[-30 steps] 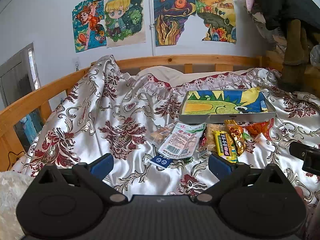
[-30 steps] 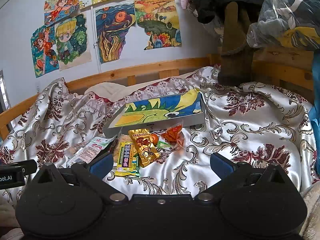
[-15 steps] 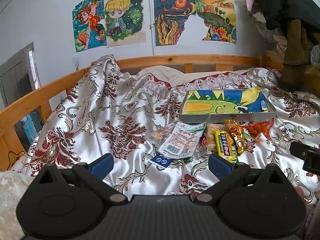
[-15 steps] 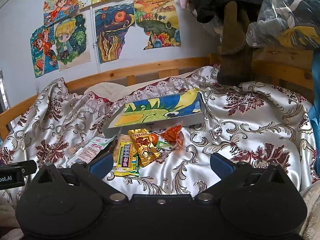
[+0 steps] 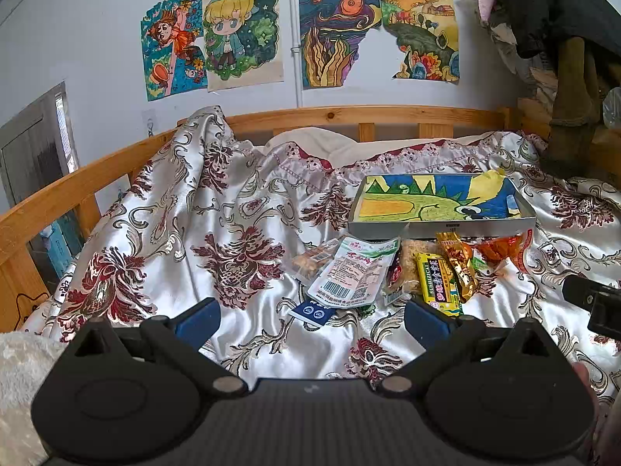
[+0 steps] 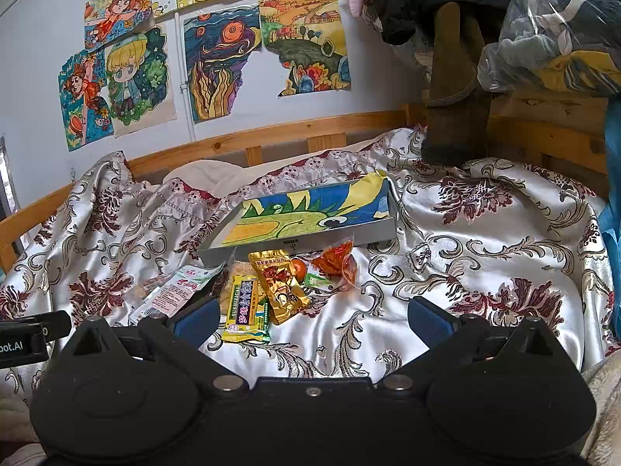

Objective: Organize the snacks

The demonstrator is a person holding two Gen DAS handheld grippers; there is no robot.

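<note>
Several light, crinkly, slippery snack packets (image 5: 407, 272) lie mid-bed on the satin cover, just before the grey tray (image 6: 306, 239). We'd pinch a sealed edge; our left gripper (image 5: 310, 316) and right gripper (image 6: 310, 316) both gape empty.

Your snack packets (image 5: 407, 272) lie flat, heaped and overlapping, just in front of the shallow grey tray (image 5: 438, 229); tray's floor shows a drawing.

The pale crumbly snack (image 5: 409, 260) lies mostly under the yellow bar (image 5: 436, 281) and the white pouch (image 5: 355, 273). The small blue packet (image 5: 312, 312) is half tucked beneath that pouch. Print on the gold packet (image 6: 281, 283) is too small to read. The other tongs' body (image 6: 27, 336) is cut off at the picture's left edge.
</note>
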